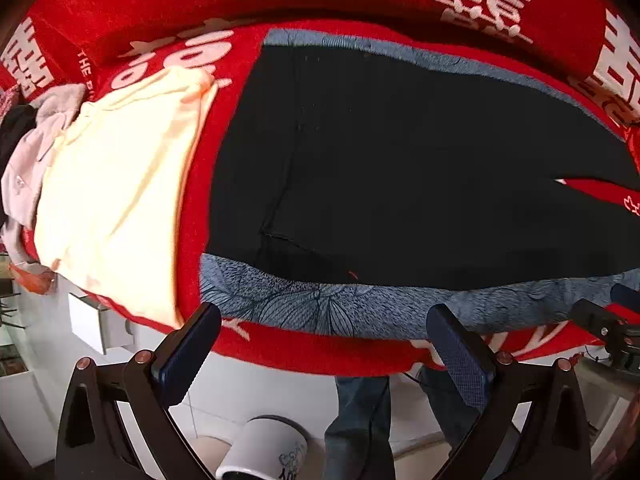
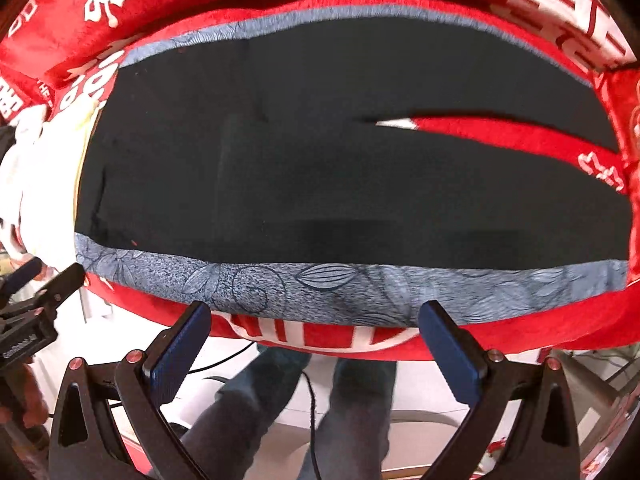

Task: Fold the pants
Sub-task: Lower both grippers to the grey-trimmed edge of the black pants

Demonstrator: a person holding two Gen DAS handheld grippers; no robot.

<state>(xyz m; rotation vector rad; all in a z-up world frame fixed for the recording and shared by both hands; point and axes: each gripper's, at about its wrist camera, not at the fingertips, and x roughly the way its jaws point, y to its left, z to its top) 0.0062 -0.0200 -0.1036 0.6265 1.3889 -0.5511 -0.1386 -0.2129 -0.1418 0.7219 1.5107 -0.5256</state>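
Black pants (image 2: pixel 320 168) spread flat, beyond both grippers' parted jaws

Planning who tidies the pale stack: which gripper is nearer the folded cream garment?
Left. The left gripper hangs just right of the cream garment; the right gripper is farther right, before the black pants.

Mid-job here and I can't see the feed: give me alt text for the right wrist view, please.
A pair of black fabric pants lies spread flat, legs slightly parted, on a blue-grey floral-print cloth over a red blanket with white characters. The right tongs are open and empty at the near edge, and the left tongs show at the left.
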